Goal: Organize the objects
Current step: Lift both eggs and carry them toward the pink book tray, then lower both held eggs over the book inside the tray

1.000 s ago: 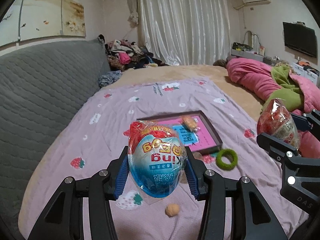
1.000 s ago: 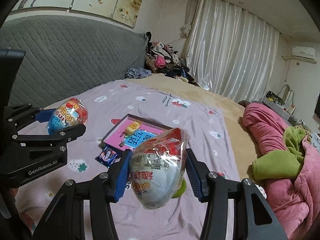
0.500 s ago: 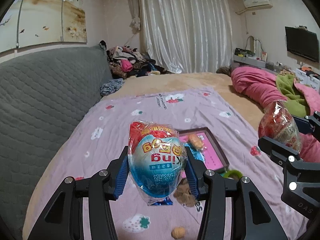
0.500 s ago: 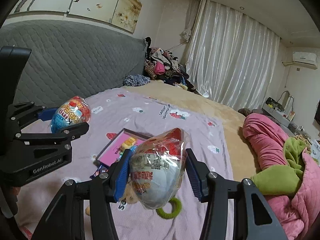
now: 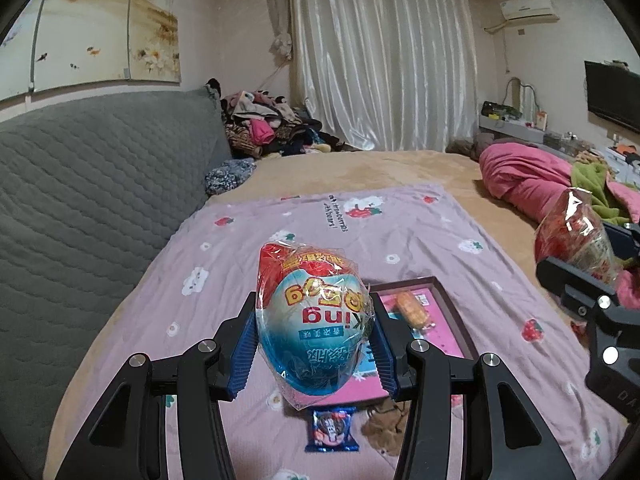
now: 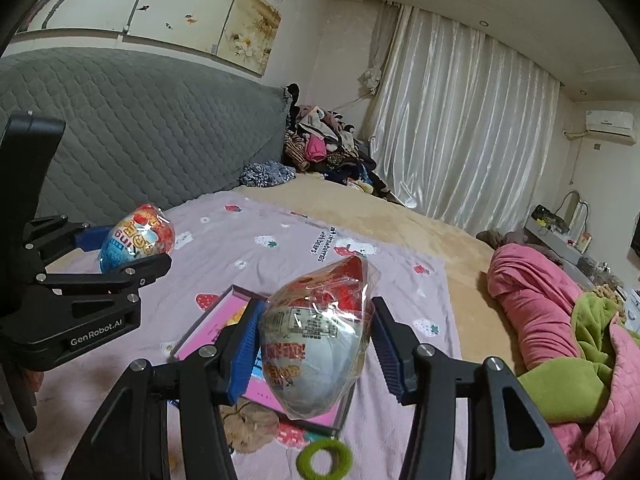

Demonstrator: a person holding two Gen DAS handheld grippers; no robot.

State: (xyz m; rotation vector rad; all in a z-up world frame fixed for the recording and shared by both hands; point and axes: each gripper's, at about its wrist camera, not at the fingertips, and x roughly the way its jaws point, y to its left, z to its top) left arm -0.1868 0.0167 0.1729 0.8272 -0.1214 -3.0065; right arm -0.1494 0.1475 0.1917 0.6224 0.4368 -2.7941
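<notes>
I am clamping a blue egg (image 5: 316,328) in my left gripper (image 5: 316,344) and a red egg (image 6: 316,344) in my right gripper (image 6: 316,356), carrying both over the near tray (image 5: 460,320) to stow them.

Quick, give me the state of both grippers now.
Left gripper: closed on the blue toy egg.
Right gripper: closed on the white toy egg.

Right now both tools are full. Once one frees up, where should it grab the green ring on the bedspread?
Judging by its pose, come straight down on the green ring: it lies flat on the bedspread, hole up. Put one finger in the hole, one outside, and pinch the band on its near side. The far side sits close to the pink tray, with less room.
</notes>
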